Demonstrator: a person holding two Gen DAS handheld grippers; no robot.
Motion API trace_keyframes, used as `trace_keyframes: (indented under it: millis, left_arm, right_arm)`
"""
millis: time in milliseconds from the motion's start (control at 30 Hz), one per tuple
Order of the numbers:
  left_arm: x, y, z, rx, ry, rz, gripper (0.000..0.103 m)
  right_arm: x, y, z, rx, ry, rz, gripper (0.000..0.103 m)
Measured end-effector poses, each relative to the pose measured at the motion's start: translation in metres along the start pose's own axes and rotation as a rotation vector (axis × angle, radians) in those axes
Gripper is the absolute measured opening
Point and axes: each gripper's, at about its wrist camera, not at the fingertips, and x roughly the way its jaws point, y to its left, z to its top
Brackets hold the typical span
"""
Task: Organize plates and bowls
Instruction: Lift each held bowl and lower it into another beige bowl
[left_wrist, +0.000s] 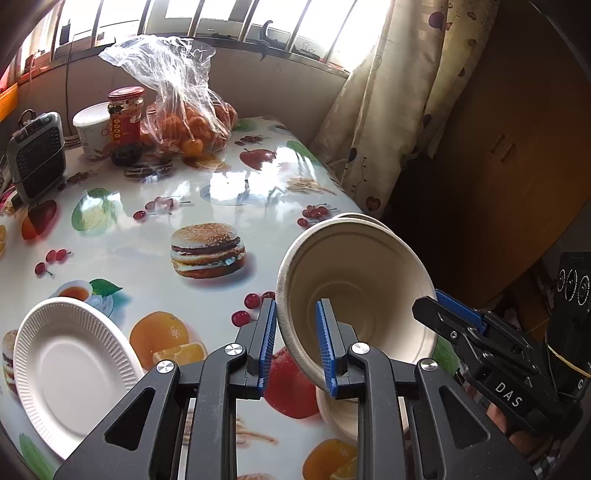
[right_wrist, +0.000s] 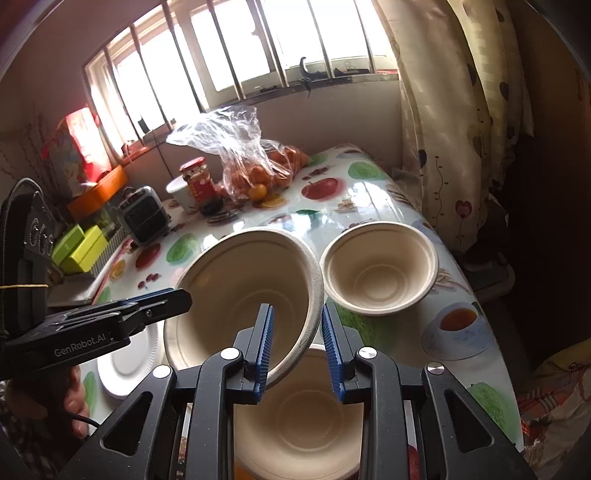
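Note:
A beige paper bowl (left_wrist: 362, 280) hangs tilted above the table, held by both grippers. My left gripper (left_wrist: 297, 345) is shut on its left rim, one pad inside and one outside. In the right wrist view, my right gripper (right_wrist: 298, 350) is shut on the same bowl's (right_wrist: 236, 295) right rim, and the left gripper (right_wrist: 177, 297) shows at the other side. The right gripper (left_wrist: 437, 304) also appears at the bowl's far rim. Under the held bowl a second beige bowl (right_wrist: 299, 413) rests on the table. A third bowl (right_wrist: 380, 266) stands beyond, to the right. A white ribbed plate (left_wrist: 70, 369) lies at the left.
The fruit-print tablecloth (left_wrist: 207, 177) covers the table. At the back stand a bag of oranges (left_wrist: 188, 122), a red-lidded jar (left_wrist: 125, 118), a white tub (left_wrist: 90, 129) and a small grey heater (left_wrist: 37, 155). A curtain (left_wrist: 384, 110) hangs past the table's right edge.

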Motion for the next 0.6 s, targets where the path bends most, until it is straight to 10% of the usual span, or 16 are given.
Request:
trace_keyframes:
  millis: [600]
  left_arm:
    - [0.013,-0.034,-0.022,0.054,0.067,-0.039,0.024]
  right_arm:
    - [-0.028,-0.029,-0.031,0.063,-0.004,-0.049,0.026]
